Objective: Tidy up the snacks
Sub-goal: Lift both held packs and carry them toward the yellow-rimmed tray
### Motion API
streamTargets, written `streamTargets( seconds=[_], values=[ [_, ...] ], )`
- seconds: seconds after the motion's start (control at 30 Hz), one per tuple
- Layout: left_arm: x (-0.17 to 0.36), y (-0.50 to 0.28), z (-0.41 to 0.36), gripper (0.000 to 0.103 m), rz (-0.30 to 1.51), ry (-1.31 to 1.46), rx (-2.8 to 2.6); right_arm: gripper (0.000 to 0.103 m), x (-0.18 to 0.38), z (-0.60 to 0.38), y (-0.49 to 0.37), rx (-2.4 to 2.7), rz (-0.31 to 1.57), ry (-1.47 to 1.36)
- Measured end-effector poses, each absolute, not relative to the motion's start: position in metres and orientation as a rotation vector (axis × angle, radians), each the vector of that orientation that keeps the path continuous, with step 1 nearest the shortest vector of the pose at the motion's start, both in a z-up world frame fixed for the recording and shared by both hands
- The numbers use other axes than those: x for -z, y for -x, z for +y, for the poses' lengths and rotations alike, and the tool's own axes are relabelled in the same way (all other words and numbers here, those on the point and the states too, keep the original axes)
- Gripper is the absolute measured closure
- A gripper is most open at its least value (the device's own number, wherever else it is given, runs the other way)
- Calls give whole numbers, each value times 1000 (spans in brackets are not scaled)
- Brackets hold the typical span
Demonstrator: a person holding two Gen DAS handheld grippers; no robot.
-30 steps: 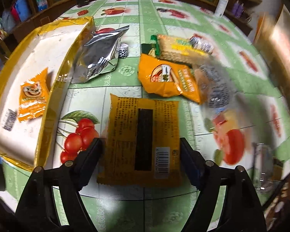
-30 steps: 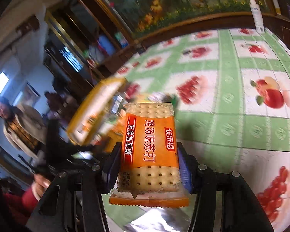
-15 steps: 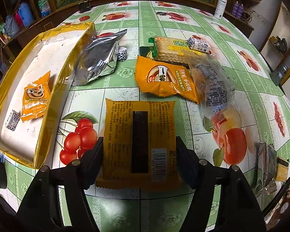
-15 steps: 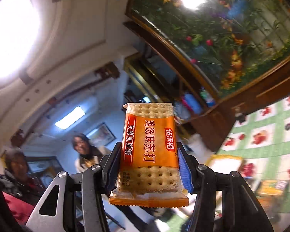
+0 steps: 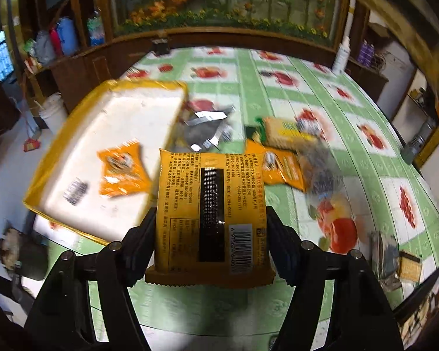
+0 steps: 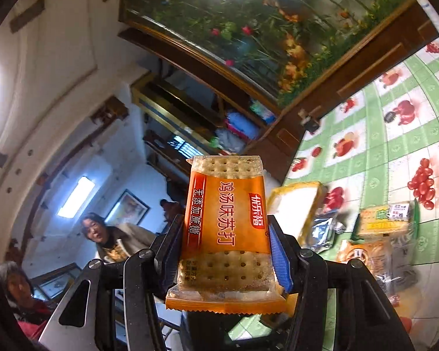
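In the left wrist view my left gripper is shut on a yellow snack packet with a black stripe and barcode, lifted off the fruit-print tablecloth. Beyond it to the left lies the gold-rimmed white tray, holding a small orange packet and a tiny barcode packet. In the right wrist view my right gripper is shut on an orange cracker packet, raised high and pointing about level. The tray shows small, low and to the right of that packet.
Loose snacks lie right of the tray: a silver bag, a cracker pack, an orange bag and a clear bag. A white bottle stands at the far edge. Two persons are beyond the table.
Both grippers rose with their packets. The yellow packet left the tablecloth and the left view swung toward the tray. The right view rolled, bringing the table back in at the right.
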State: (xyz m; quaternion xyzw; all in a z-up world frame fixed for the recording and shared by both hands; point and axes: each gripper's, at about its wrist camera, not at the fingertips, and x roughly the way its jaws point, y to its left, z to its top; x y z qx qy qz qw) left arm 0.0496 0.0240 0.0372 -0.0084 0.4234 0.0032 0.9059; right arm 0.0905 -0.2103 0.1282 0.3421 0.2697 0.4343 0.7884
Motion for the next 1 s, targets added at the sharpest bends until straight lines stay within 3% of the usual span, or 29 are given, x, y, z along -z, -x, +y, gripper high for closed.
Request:
streamTargets(
  seconds=[0.33, 1.0],
  values=[
    [-58, -61, 47, 34, 785, 4, -158, 49, -118, -223, -61, -875, 579, -715],
    [-53, -72, 106, 34, 761, 88, -259, 49, -92, -162, -87, -904, 702, -674]
  ],
)
